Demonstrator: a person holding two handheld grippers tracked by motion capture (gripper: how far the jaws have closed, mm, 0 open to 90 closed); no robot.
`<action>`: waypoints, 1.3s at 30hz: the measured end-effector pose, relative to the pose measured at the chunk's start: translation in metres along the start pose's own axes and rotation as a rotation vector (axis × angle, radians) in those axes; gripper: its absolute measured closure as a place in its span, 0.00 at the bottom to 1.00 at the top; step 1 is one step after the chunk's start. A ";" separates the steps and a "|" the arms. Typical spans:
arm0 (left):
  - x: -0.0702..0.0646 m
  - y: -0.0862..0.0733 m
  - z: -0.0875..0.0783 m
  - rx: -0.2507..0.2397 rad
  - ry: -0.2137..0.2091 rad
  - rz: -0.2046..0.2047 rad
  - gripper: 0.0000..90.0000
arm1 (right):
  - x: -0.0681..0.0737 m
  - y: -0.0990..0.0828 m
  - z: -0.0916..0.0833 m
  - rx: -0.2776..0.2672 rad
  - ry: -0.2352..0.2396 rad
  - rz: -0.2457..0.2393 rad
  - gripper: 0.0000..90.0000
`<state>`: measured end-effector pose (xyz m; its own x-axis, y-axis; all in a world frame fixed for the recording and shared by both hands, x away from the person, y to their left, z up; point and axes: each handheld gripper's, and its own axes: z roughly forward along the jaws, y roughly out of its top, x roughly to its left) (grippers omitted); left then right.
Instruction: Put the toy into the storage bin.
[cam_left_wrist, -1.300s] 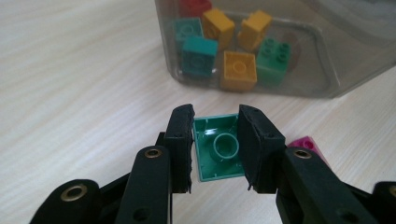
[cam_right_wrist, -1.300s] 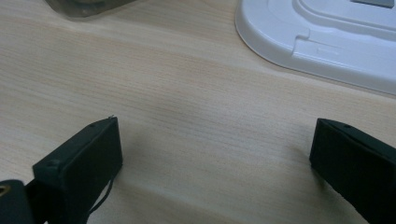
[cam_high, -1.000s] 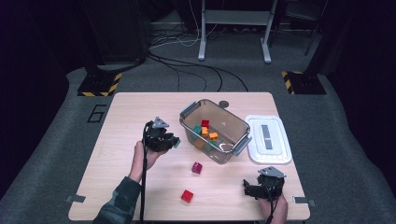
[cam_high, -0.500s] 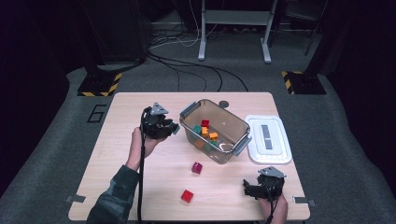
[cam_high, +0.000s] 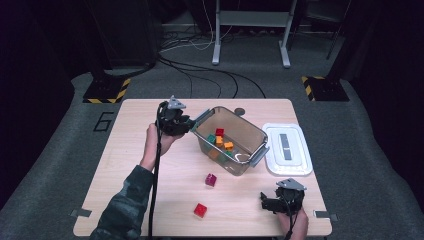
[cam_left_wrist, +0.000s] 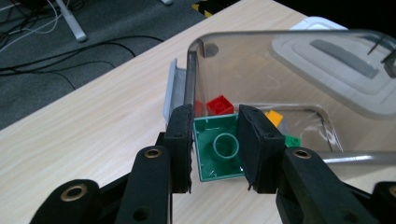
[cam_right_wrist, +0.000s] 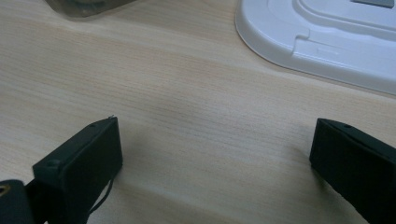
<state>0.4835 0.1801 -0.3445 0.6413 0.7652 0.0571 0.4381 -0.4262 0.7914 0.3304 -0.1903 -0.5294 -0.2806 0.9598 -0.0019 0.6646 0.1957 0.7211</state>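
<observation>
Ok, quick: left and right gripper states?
Left gripper: shut on the green brick, beside the clear bin.
Right gripper: open, holding nothing.

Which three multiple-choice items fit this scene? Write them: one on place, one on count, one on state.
1. Where does the white lid lie?
A. on the bin
B. on the table beside the bin
C. on the floor

2. How many bricks lie loose on the table outside the clear bin?
A. two
B. none
C. five

3. The left gripper is:
A. open and empty
B. shut on the green brick
C. shut on the lid

Answers: 1 B, the lid rests right of the bin; 2 A, a magenta brick and a red brick; 3 B, the jaws clamp it.
</observation>
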 end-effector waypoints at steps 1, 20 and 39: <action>0.000 0.002 0.002 0.001 -0.004 -0.005 0.73 | 0.000 0.000 0.000 0.000 0.000 0.000 0.01; -0.008 0.028 0.046 0.046 -0.021 0.039 0.73 | 0.000 0.000 0.000 0.000 0.000 0.001 0.02; -0.018 0.033 0.056 0.076 -0.021 0.025 0.26 | 0.000 0.000 0.000 -0.002 -0.001 0.003 0.02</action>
<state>0.5211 0.1253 -0.3537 0.6654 0.7438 0.0633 0.4675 -0.4814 0.7414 0.3301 -0.1903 -0.5294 -0.2781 0.9606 -0.0005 0.6641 0.1927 0.7224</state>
